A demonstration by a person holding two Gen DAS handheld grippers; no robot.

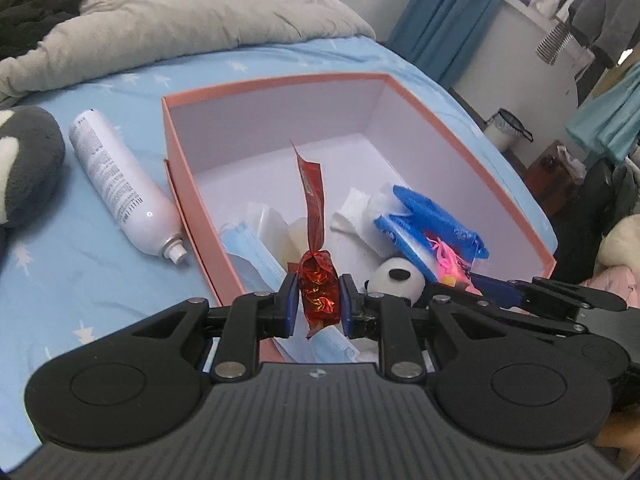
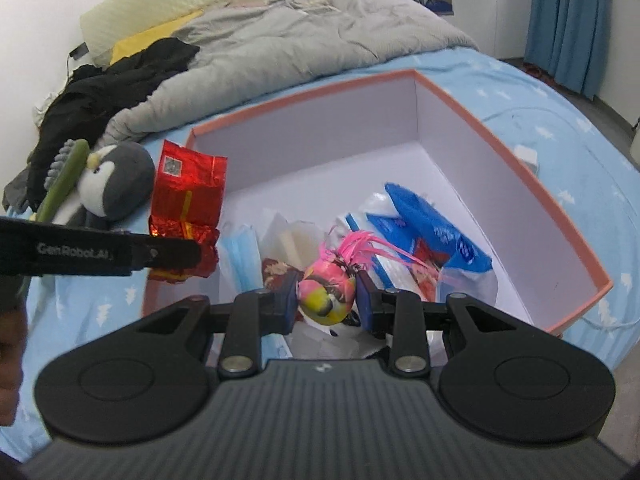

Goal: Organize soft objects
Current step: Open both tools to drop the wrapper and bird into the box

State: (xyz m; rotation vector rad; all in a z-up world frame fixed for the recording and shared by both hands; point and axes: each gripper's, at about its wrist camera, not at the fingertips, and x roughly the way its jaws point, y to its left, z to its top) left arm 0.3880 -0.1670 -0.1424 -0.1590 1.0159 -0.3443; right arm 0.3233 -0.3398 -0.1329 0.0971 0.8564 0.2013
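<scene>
The left gripper (image 1: 319,298) clamps a red foil packet (image 1: 318,288) and the right gripper (image 2: 326,294) a pink toy (image 2: 328,292) over the part-filled box (image 1: 472,136); outside, 1 penguin plush (image 2: 120,184) is left.

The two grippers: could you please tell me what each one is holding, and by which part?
The left gripper pinches a red foil packet by its crumpled lower end. The right gripper clamps a pink-and-yellow toy across its round body.

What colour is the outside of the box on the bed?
Salmon pink outside, white inside; the box shows best in the right wrist view.
</scene>
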